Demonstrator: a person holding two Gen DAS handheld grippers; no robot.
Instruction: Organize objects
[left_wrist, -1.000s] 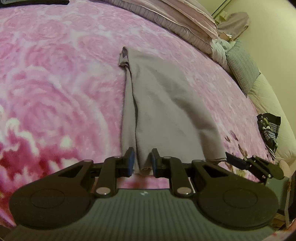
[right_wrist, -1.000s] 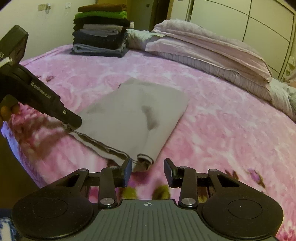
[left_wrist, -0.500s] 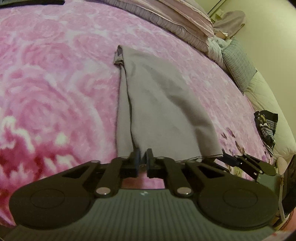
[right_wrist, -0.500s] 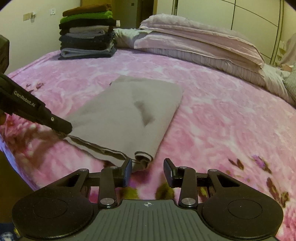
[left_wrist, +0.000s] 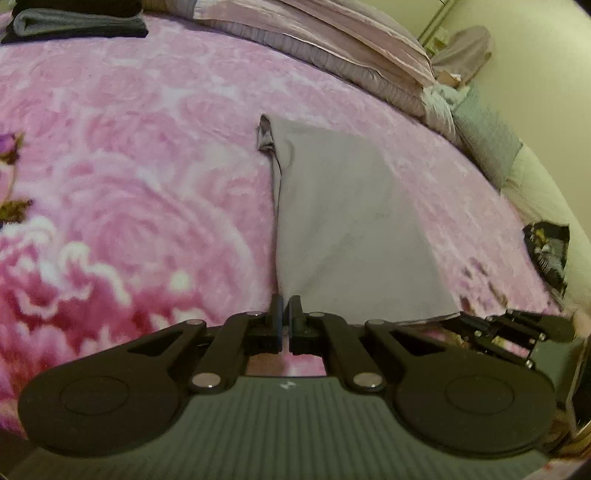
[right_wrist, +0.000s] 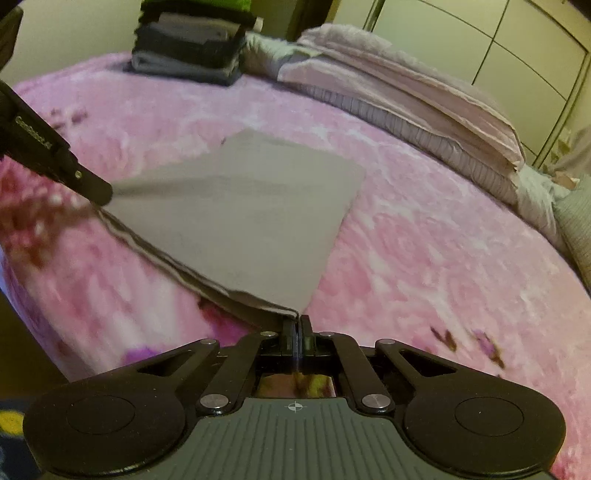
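While clamped on the two near corners of the grey folded garment (left_wrist: 343, 221), at six o'clock on the pink floral bedspread (left_wrist: 129, 166), left gripper (left_wrist: 283, 314) and right gripper (right_wrist: 296, 325), probably to lift and fold it toward the clothes stack (right_wrist: 192, 48) at eleven o'clock.

The blanket (left_wrist: 147, 155) on the bed is pink, with big pale roses and some dark red and white swirls. The folded cloth (right_wrist: 251, 206) lying on it is plain grey. The pillows (right_wrist: 406, 103) are light pink with thin stripes along the side. The pile of folded clothes (right_wrist: 192, 51) is dark grey and black, with bright green on top. Both grippers (left_wrist: 284, 314) (right_wrist: 296, 325) are black. The wall (left_wrist: 546, 74) is pale yellow.
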